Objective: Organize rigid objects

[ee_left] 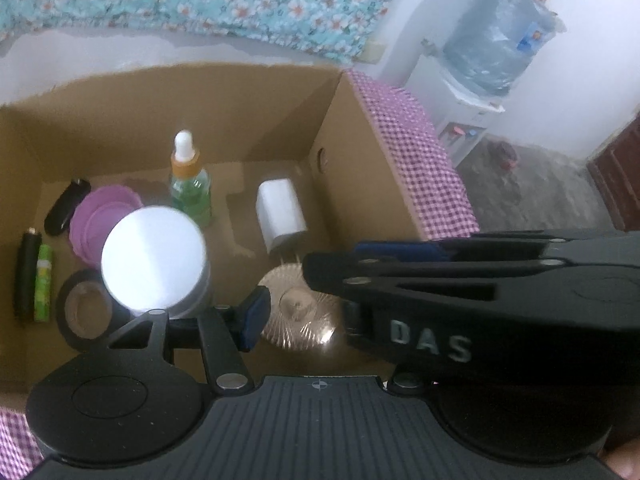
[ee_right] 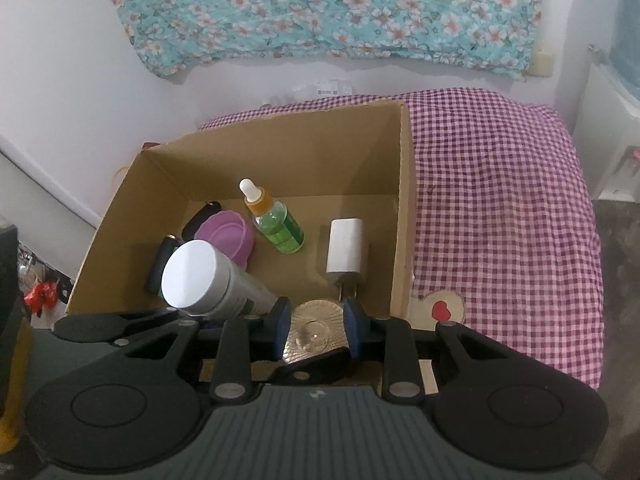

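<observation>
Box (ee_right: 288,152): we see plain brown
Cloth (ee_right: 500,184): purple-and-white check
Curtain (ee_right: 320,12): teal, white flowers
Dropper bottle (ee_right: 276,220): green, orange collar
Charger (ee_right: 344,246): white
Lid (ee_right: 226,236): purple
Pads (ee_right: 280,328): blue

A: What hangs on the wall (ee_right: 60,60)?
B: A turquoise cloth with white and orange flowers (ee_right: 340,8), draped across the pale, plain wall above the far edge of the bed.
A: And the bed itself?
B: Covered by a purple-and-white checked sheet (ee_right: 500,184), with a red heart patch (ee_right: 441,310) sewn near its front edge.
A: To the right?
B: A white water dispenser (ee_left: 460,120) carrying a big bluish bottle (ee_left: 496,44) wrapped in clear plastic, standing against the wall.
A: The floor?
B: Mottled grey floor (ee_left: 540,192); a dark brown wooden panel (ee_left: 620,176) stands at its far right edge. Light is soft and even.
</observation>
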`<state>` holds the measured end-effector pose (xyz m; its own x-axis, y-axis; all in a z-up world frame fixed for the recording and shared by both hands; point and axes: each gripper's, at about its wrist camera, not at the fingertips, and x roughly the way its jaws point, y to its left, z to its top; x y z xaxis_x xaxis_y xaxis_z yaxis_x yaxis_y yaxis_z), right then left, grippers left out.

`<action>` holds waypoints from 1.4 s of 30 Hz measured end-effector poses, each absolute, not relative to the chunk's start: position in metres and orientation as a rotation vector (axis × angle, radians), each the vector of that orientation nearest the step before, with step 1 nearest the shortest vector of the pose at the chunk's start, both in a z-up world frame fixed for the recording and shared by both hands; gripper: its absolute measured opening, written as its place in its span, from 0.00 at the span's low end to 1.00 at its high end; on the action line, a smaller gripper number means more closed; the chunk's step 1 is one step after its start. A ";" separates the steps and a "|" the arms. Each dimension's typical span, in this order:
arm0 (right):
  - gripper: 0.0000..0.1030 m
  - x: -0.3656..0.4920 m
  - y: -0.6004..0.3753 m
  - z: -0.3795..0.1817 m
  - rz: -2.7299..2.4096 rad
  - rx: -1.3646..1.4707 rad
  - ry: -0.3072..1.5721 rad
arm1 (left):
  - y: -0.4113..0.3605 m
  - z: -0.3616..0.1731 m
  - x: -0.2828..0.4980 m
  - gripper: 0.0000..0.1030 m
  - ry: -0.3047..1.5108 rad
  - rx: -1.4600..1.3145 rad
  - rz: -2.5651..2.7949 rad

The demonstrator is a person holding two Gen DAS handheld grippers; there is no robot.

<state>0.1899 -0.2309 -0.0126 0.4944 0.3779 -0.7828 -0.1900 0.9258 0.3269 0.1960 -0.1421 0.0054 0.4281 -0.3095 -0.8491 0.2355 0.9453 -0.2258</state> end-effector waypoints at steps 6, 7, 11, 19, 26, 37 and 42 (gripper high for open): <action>0.31 0.189 -0.237 -0.012 0.350 0.246 0.989 | -0.145 0.008 0.196 0.55 1.075 -0.070 -0.337; 0.31 0.188 -0.238 -0.011 0.351 0.255 0.985 | -0.145 0.009 0.195 0.55 1.073 -0.068 -0.336; 0.31 0.181 -0.243 -0.005 0.350 0.292 0.961 | -0.145 0.017 0.189 0.57 1.057 -0.053 -0.334; 0.31 0.147 -0.250 0.021 0.325 0.345 0.850 | -0.136 0.043 0.159 0.65 0.998 0.001 -0.314; 0.33 0.107 -0.249 0.034 0.281 0.351 0.781 | -0.111 0.065 0.128 0.76 0.943 0.012 -0.237; 0.50 0.055 -0.227 0.038 0.202 0.292 0.739 | -0.072 0.078 0.091 0.92 0.894 0.026 -0.110; 0.59 0.040 -0.220 0.044 0.165 0.275 0.718 | -0.060 0.076 0.079 0.95 0.890 0.029 -0.061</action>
